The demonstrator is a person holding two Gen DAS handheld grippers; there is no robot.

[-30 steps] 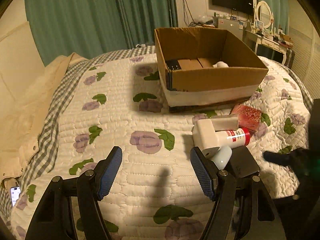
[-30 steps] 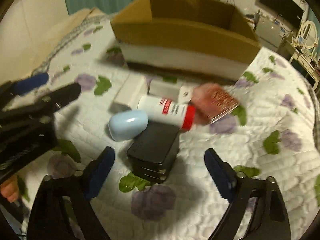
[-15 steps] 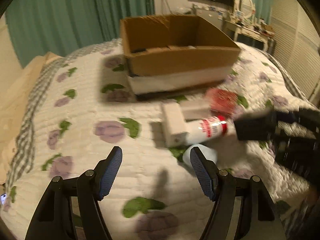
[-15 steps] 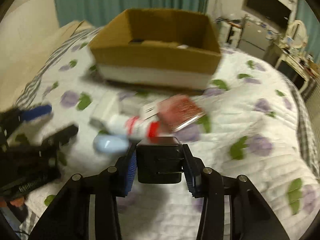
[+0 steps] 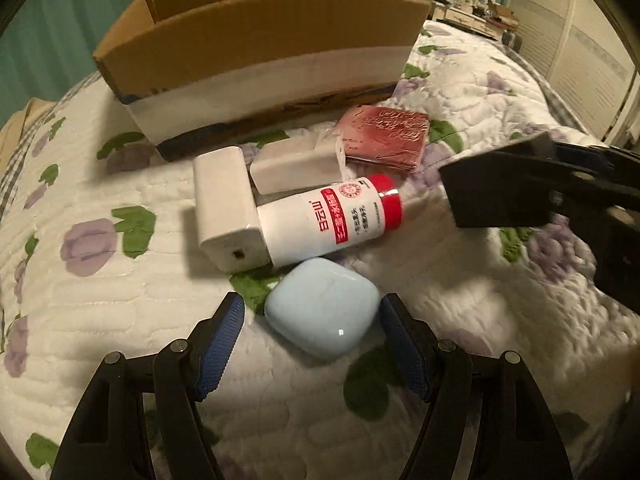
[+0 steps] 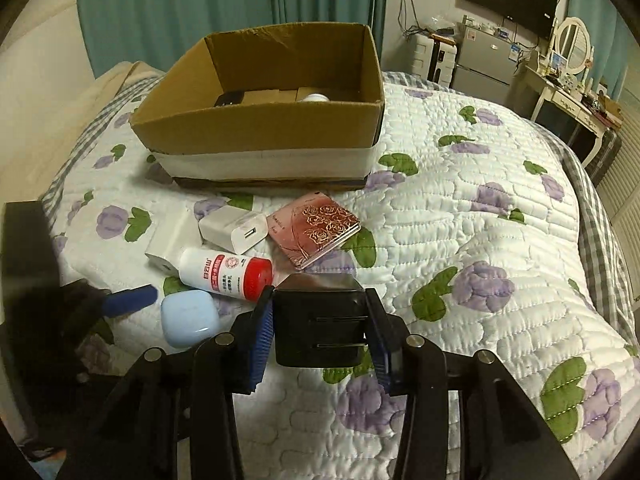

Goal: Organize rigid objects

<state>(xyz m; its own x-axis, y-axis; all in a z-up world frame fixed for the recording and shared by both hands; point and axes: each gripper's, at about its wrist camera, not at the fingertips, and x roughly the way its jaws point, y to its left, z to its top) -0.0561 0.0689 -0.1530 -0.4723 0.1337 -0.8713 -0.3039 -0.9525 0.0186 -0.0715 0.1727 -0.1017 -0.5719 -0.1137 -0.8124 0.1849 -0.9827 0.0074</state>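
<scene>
Black and hard, with two thin slots on its near face: the boxy black charger, squeezed between the blue ribbed pads of the right claw and held up off the bed, tipped a little. Seen from the left wrist too, as a dark block hanging at the right, blurry.

Left claw low over the quilt, spread wide, one pad on each side of the pale blue case but not touching it. Smooth, shiny and rounded like a pebble, lying flat.

Just past the case, touching it: a white bottle on its side, round and slick, red cap pointing right, red label. Against its bottom end, a white block with soft corners and a small hole in its end. Behind the bottle, a smaller white plug block with a slot in its end. Beside that, a flat pink square with raised roses, a bit shiny.

Farther back on the bed, a brown cardboard box, open on top, a white band around its lower part. Small things inside at the far wall, too hidden to name.

Puffy stitched quilt, white with purple flowers and green leaves.
</scene>
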